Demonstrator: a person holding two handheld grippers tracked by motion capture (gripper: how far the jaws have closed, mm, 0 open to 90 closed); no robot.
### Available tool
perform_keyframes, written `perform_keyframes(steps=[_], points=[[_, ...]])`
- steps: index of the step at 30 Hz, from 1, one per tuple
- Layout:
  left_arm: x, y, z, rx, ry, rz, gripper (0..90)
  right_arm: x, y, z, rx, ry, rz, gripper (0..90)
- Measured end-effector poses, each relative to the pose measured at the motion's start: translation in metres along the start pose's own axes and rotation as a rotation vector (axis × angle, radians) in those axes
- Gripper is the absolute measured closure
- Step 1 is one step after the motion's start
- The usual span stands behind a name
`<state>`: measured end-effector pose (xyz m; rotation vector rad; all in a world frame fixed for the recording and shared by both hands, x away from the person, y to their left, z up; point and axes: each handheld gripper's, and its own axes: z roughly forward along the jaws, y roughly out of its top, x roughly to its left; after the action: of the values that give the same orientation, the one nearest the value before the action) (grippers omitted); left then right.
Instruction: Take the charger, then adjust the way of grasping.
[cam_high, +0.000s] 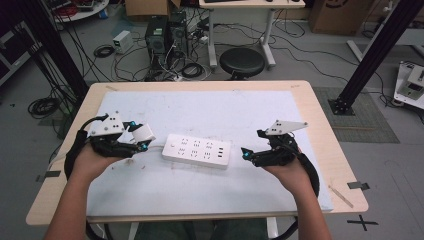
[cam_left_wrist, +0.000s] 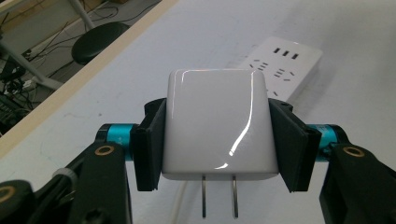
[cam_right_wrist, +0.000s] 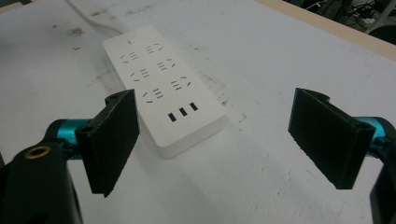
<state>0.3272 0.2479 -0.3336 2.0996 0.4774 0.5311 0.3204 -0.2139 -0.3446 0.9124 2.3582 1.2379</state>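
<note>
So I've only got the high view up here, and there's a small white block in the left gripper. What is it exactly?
Observer: A glossy white plug adapter with rounded corners; the left gripper view shows two flat metal prongs sticking out of one end.
Operator: Is it really clamped?
Observer: Yes, the left gripper has a black pad pressed flat against each side of it.
Operator: And the flat white plastic power strip?
Observer: In the right gripper view the power strip shows three small slots in a row at its near end, past the sockets.
Operator: Is the right gripper holding anything?
Observer: No, the right gripper stands wide open with nothing between its jaws.
</note>
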Motion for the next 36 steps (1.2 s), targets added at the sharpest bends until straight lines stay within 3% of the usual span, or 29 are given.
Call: perform_keyframes(steps=[5, 8, 12, 19, 22, 25, 32, 36], points=[[-0.012, 0.001, 0.007, 0.000, -0.034, 0.022, 42.5, 0.003, -0.001, 0.002, 0.009, 0.004, 0.022, 16.6], [-0.021, 0.003, 0.016, -0.007, -0.065, 0.045, 42.5, 0.007, -0.001, 0.003, 0.018, 0.017, 0.005, 16.6], [-0.038, 0.005, 0.032, -0.015, -0.109, 0.109, 42.5, 0.017, -0.002, 0.004, 0.028, 0.034, -0.012, 16.6], [-0.067, 0.004, 0.058, -0.055, -0.182, 0.172, 42.5, 0.030, -0.007, 0.013, 0.022, 0.114, -0.001, 16.6], [-0.082, 0.003, 0.069, -0.066, -0.204, 0.212, 42.5, 0.037, -0.012, 0.022, 0.028, 0.157, 0.031, 16.6], [-0.092, 0.001, 0.079, -0.071, -0.231, 0.225, 42.5, 0.042, -0.015, 0.029, 0.040, 0.185, 0.052, 16.6], [-0.109, 0.000, 0.094, -0.090, -0.186, 0.284, 42.5, 0.049, -0.020, 0.044, 0.041, 0.248, 0.078, 16.6], [-0.117, 0.000, 0.097, -0.114, -0.152, 0.314, 42.5, 0.050, -0.023, 0.052, 0.035, 0.314, 0.128, 16.6]])
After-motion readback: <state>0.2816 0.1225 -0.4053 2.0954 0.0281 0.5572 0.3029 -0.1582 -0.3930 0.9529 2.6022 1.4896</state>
